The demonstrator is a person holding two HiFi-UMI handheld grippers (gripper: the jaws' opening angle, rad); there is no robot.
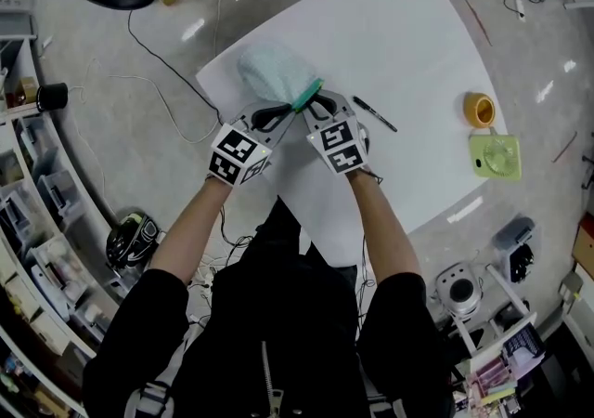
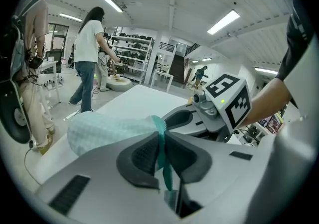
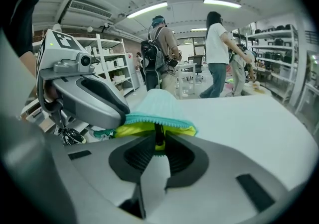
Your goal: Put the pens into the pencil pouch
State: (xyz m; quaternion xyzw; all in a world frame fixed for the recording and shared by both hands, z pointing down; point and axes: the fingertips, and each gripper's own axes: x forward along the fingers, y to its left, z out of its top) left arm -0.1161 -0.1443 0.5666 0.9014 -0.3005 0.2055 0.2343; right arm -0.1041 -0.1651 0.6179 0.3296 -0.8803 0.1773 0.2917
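Note:
A pale mint mesh pencil pouch with a teal zipper edge lies on the white table, its mouth towards me. Both grippers hold that mouth. My left gripper is shut on the teal edge, which runs straight between its pads. My right gripper is shut on the opposite lip, where the yellow lining shows and the mouth gapes a little. One black pen lies on the table just right of the right gripper, apart from it.
An orange cup and a light green flat item sit near the table's right edge. Cables trail over the floor at the left. Two people stand beyond the table by shelving.

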